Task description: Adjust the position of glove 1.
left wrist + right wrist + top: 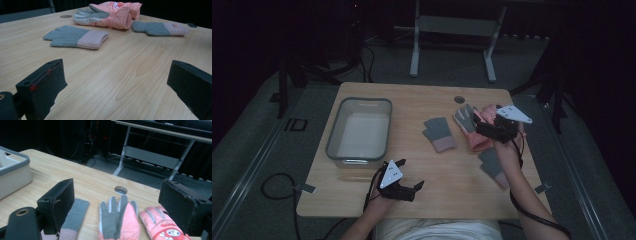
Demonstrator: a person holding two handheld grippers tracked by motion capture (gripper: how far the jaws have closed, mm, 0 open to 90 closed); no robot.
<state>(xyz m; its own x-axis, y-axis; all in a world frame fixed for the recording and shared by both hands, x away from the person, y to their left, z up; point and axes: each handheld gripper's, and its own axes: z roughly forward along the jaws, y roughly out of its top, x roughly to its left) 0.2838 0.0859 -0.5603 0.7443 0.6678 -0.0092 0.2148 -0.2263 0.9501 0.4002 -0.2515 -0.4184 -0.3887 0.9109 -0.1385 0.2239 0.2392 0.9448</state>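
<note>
The right gripper [492, 131] hovered wide open directly over the pink padded gloves [479, 131] at the table's [437, 170] right side, fingers pointing away from the person. The left gripper [409, 175], also spread, sat well apart.

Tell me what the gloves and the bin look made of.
Grey gloves with pink cuffs: knitted yarn, ribbed and matte. Pink gloves: puffy quilted fabric, probably synthetic, with grey palm patches. Bin: likely translucent plastic with a grey rim.
</note>
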